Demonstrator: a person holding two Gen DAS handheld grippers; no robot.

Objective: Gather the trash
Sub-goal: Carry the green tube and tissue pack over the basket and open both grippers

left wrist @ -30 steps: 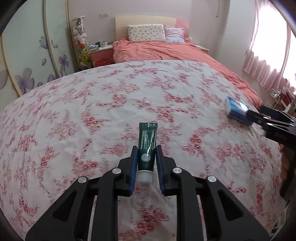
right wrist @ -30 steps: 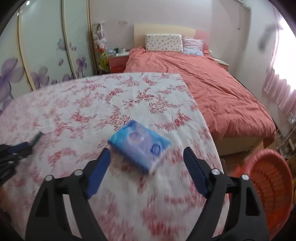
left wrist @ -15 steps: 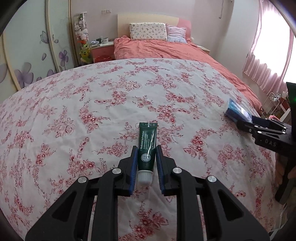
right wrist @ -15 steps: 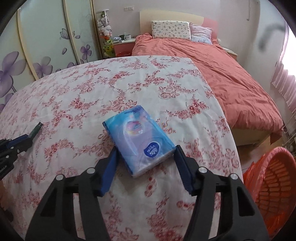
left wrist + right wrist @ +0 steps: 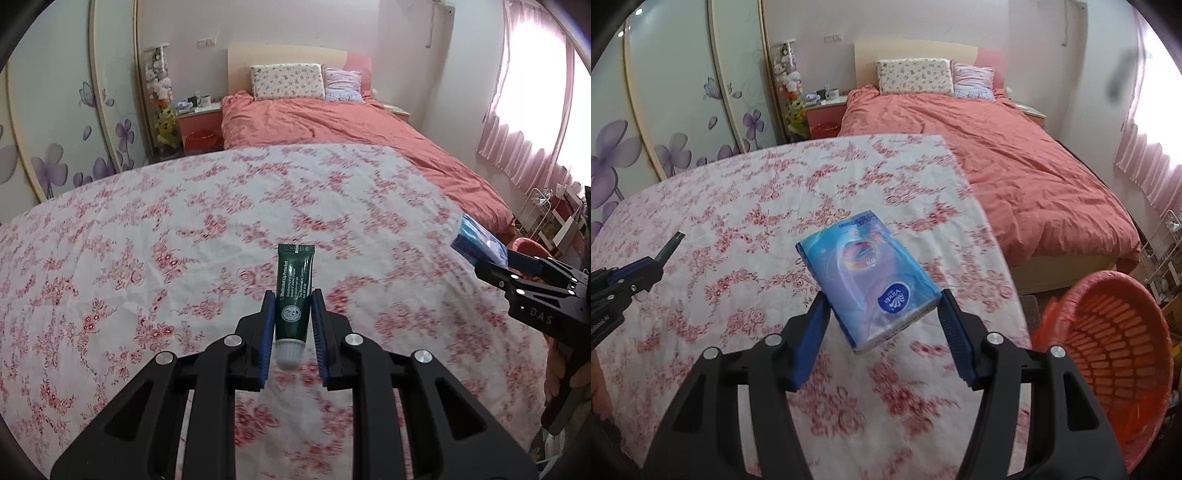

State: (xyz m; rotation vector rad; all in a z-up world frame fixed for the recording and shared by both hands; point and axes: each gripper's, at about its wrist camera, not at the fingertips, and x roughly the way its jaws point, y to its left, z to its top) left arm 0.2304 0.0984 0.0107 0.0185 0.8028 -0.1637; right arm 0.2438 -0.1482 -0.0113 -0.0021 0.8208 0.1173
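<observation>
Left gripper point(image 5: 293, 321): jaws clamped on a dark green tube point(image 5: 294, 291), white cap toward the camera, crimped end pointing away, held clear above the floral-covered table point(image 5: 147, 229).

Right gripper point(image 5: 882, 328): jaws clamped on the sides of a blue tissue pack point(image 5: 868, 273), also held above the table, near its right edge. In the left wrist view the same pack point(image 5: 480, 245) shows at the far right.

An orange basket point(image 5: 1115, 343) stands on the floor just beyond the table's right edge, below and to the right of the tissue pack. A bed point(image 5: 1015, 166) with a coral cover lies beyond the table's far side.
</observation>
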